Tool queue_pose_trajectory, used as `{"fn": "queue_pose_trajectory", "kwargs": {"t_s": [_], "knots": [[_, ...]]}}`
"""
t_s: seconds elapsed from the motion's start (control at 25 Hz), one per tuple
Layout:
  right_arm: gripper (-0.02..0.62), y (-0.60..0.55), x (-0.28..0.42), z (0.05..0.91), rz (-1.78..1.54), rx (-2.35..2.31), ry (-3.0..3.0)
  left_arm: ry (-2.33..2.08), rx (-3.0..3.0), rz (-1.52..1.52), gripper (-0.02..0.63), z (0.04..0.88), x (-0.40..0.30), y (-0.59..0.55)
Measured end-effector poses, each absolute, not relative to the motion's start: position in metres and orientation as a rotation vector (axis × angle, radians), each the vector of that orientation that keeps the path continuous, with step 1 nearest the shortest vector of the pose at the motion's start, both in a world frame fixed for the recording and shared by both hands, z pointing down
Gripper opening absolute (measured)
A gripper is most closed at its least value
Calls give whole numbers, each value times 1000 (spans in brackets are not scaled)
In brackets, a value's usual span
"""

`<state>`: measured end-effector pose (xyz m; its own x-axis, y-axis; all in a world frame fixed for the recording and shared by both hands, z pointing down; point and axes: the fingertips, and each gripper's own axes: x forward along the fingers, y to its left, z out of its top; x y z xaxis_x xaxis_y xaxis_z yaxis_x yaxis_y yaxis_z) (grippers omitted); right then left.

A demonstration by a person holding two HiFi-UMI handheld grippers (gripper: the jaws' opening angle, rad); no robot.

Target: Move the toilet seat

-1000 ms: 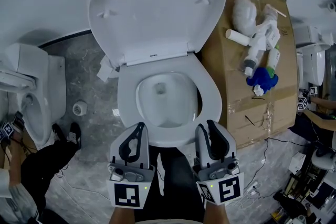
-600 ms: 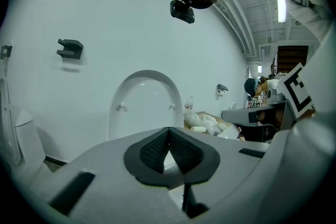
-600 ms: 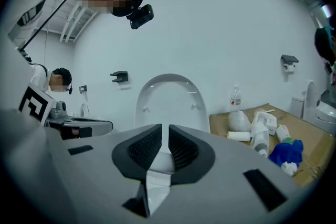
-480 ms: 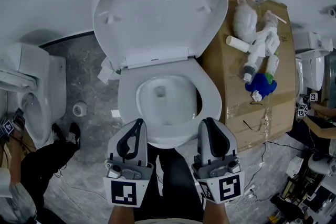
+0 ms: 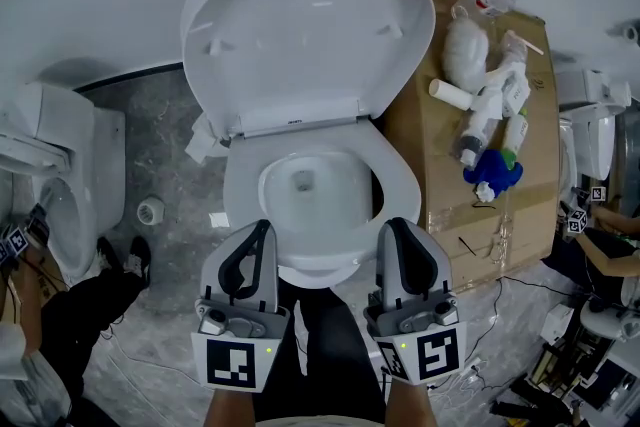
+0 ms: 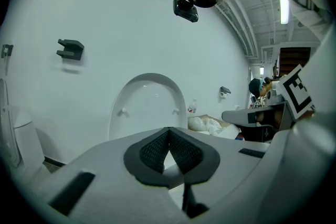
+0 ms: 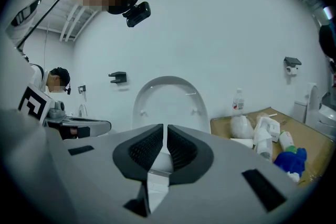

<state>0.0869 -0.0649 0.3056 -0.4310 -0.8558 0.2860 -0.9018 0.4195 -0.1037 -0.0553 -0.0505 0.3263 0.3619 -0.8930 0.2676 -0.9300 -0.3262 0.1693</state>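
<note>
The white toilet seat [image 5: 398, 175] lies flat on the bowl [image 5: 318, 205], lid [image 5: 305, 25] raised upright behind.

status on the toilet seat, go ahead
Left gripper shut, empty; right gripper shut, empty. Toilet seat down on the bowl, lid up, neither gripper grips it. Nothing in the way at its front edge.

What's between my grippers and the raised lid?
Only the open toilet bowl, seen in the head view. The left gripper and right gripper hover at its front rim; the lid stands behind it.
</note>
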Motion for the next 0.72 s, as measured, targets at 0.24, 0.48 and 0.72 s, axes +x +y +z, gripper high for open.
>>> {"fn": "queue_pose_trajectory", "kwargs": {"t_s": [0.24,0.48,0.72], "knots": [[31,-76,84,300,349,1565,-2491,-1629,2329,174,9,322,-59,-60],[29,-88,82,295,342,1574,-2501,-1645,2338,164,9,316,-62,-71],[28,-101,79,289,319,1578,-2518,-1659,2343,145,9,310,-65,-83]]}}
